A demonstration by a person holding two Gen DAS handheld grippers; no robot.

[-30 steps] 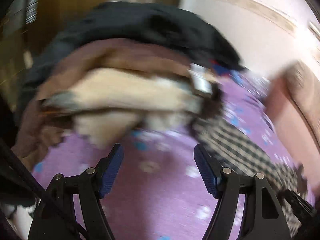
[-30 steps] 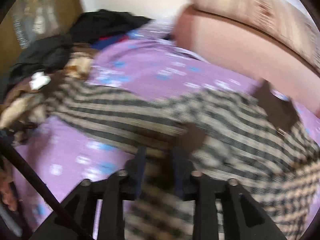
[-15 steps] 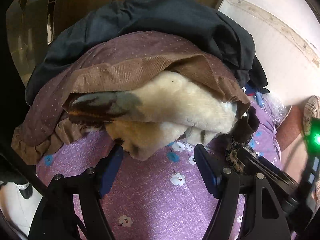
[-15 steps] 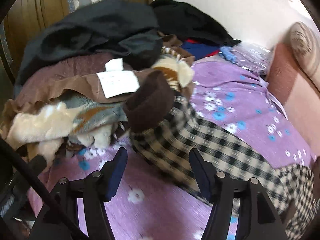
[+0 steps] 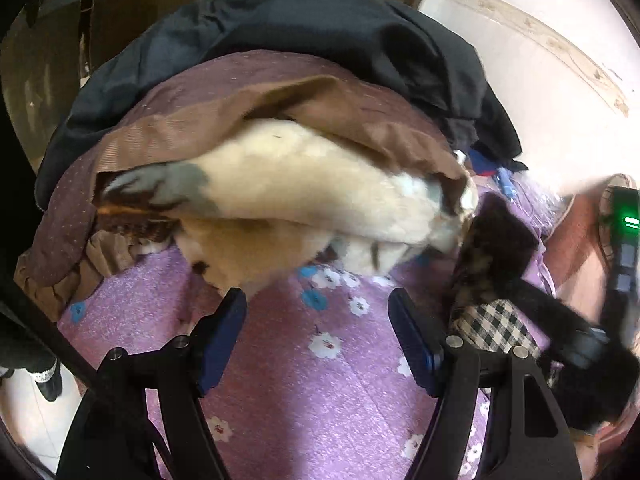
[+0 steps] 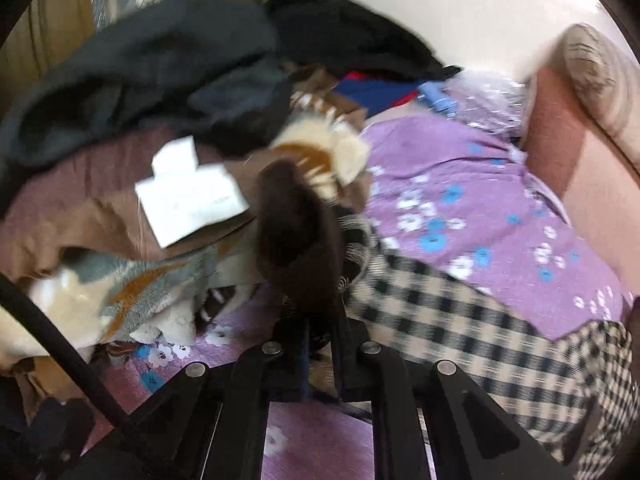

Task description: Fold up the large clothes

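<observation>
We are at the gathering step, by our reading: our right gripper [image 6: 320, 344] is closed on the dark brown cuff [image 6: 296, 240] of the checked garment [image 6: 460, 320], which trails across the purple bed [image 6: 460, 208] to the right. Our left gripper [image 5: 316, 324] hangs open and empty over the bedsheet, just short of the pile [image 5: 260, 140]. Next, we judge, the sleeve needs drawing clear of the pile and the left gripper must take a second hold so the cloth spreads flat. We count one checked garment, one pile, two white tags [image 6: 192, 196] and two grippers.
</observation>
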